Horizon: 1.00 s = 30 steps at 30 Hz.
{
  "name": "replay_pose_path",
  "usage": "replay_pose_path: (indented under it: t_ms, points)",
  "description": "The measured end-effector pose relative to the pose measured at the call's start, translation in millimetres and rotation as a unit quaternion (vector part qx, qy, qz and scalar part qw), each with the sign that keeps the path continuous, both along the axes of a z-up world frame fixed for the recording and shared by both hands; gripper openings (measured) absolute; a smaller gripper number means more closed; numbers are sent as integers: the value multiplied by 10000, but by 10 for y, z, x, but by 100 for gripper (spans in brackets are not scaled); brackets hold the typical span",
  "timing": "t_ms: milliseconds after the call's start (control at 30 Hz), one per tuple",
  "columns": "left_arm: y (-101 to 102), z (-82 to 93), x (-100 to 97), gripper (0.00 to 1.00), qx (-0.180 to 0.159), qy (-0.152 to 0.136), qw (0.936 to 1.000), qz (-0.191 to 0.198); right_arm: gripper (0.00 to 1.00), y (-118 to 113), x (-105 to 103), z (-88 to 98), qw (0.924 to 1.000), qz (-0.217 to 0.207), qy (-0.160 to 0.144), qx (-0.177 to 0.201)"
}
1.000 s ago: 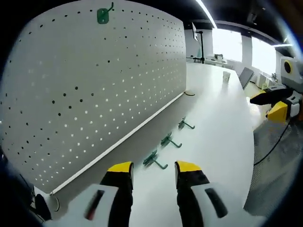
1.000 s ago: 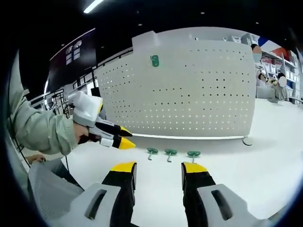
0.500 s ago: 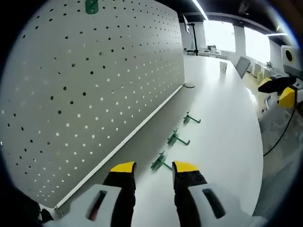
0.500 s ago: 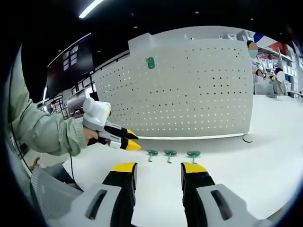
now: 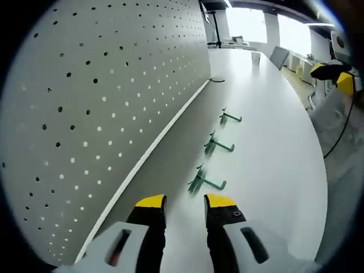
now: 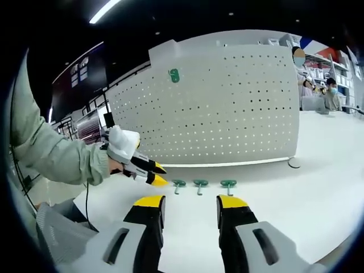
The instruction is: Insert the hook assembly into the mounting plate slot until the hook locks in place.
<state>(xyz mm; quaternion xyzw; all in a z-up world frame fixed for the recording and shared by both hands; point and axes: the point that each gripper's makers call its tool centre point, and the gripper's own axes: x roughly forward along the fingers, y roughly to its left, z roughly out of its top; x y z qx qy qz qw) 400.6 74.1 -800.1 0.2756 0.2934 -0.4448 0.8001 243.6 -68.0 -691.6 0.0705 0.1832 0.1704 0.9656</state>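
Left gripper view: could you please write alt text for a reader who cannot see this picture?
The open left gripper points at the nearest of three green hooks lying in a row on a white table, beside an upright white pegboard. The right gripper shows at the far right edge.

No words or numbers can be read anywhere. The dark wall sign (image 6: 78, 77) in the right gripper view has pale marks on it, but they are too small and blurry to make out. The pegboard (image 6: 227, 108) and the green hooks (image 6: 199, 183) carry no writing.
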Motion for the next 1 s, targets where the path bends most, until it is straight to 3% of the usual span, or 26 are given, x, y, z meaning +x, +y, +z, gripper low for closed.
replay_pose_path:
  t_ms: [500, 633, 1000]
  points:
    - [-147, -144, 118, 23, 105, 142, 9992, -350, 34, -24, 6, -35, 9999, -41, 80, 76]
    - [-182, -182, 100, 17, 141, 202, 9983, -529, 34, -30, 6, -37, 9999, -57, 84, 81]
    - [-247, -220, 112, 16, 98, 321, 9971, -688, 34, -40, 1, -49, 9998, -83, 127, 88]
